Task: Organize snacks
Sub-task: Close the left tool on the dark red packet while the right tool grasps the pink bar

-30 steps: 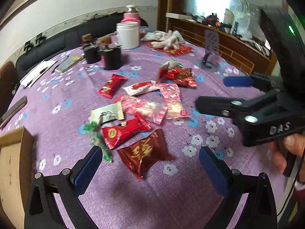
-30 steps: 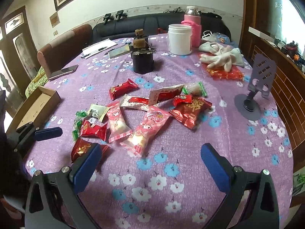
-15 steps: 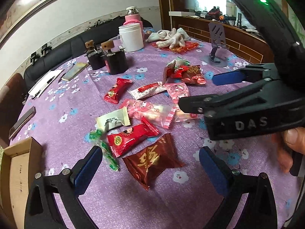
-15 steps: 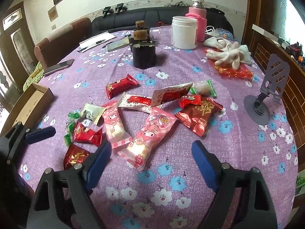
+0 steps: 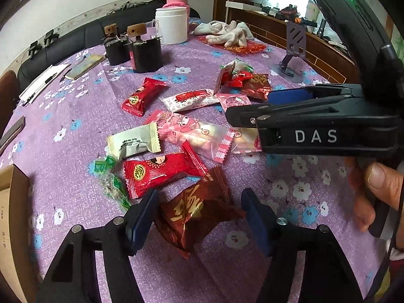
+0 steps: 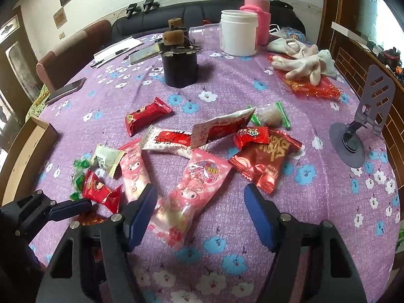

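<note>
Two grippers work low over a purple flower-printed tablecloth (image 6: 315,214) strewn with wrapped snacks. Nearest the left wrist camera, the left gripper (image 5: 199,217) has its blue-padded fingers spread apart on either side of a dark maroon foil packet with a gold character (image 5: 199,212); whether the pads touch the foil cannot be told. Just beyond it lies a bright red foil candy packet (image 5: 161,170), with crinkled green-and-clear sweets (image 5: 111,176) to its left and a pale cream pillow-shaped packet (image 5: 133,142) behind.

Seen from the right wrist, the right gripper (image 6: 199,214) is likewise wide open, straddling the near end of a long pink cartoon-printed bag (image 6: 192,192) without visibly squeezing it. A second, narrower pink cartoon-printed bag (image 6: 133,174) lies just left of it, and a shiny red foil pouch with gold lettering (image 6: 267,161) just right. Farther out sit white-and-red wrapped bars (image 6: 171,140) and another red candy packet (image 6: 146,117).

At the left table edge a brown cardboard box (image 6: 27,151) stands open. Toward the far side are a black cylindrical container topped with a cork-like block (image 6: 179,68), a white plastic jar (image 6: 238,36), a pink knitted-sleeve flask (image 6: 258,17), white cloth gloves (image 6: 303,61) and a grey phone stand (image 6: 363,126).
</note>
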Tool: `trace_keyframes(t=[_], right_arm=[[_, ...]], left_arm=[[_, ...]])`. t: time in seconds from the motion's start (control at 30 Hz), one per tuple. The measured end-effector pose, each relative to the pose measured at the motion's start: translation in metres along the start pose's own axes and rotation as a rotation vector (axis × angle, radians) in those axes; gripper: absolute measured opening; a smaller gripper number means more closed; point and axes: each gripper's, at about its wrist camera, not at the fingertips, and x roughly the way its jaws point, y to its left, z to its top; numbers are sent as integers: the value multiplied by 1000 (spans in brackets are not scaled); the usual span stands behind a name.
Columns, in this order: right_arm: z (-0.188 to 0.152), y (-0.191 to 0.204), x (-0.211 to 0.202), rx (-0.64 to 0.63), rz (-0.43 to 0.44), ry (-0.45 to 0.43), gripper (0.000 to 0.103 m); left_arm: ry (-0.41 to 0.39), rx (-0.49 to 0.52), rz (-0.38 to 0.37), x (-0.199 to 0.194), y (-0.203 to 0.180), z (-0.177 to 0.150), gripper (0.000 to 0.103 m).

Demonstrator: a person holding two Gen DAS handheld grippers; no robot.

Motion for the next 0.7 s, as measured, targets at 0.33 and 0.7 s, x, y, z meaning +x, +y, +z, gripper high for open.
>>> trace_keyframes(t=[0.33, 0.7], right_arm=[[1, 10, 4, -33, -27, 12, 70], [-1, -1, 22, -15, -51, 40, 41]], left_arm=[[25, 23, -4, 3, -9, -1, 71], [18, -26, 38, 3, -8, 2, 62]])
